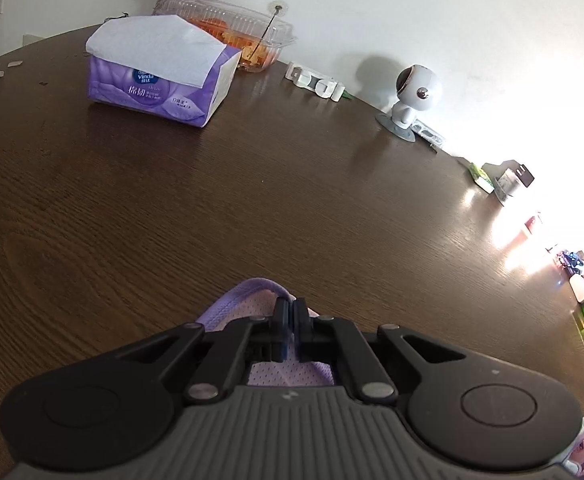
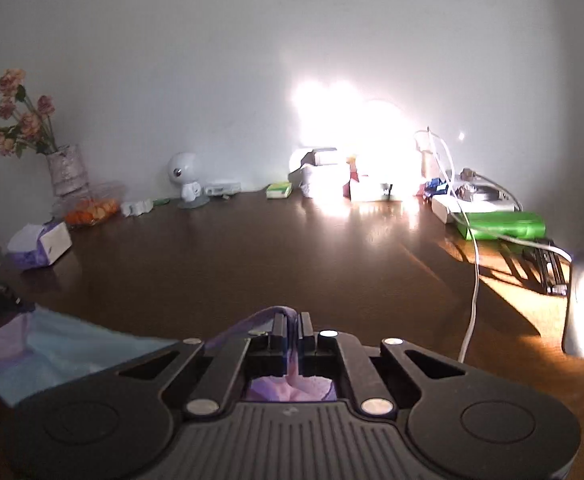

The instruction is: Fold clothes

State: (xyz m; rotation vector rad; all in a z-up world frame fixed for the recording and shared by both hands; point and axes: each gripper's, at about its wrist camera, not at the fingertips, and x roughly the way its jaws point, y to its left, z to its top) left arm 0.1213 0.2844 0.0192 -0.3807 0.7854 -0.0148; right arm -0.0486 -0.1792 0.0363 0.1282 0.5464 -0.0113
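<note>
one lilac mesh garment with purple ribbed trim lying low over dark wood table, left gripper pinching its trim, right gripper pinching another trimmed edge, pale blue panel trailing left, one tissue pack sitting behind

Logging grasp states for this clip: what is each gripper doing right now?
Left gripper: closed on the purple garment by its edge.
Right gripper: closed on the same garment's purple trim.
</note>
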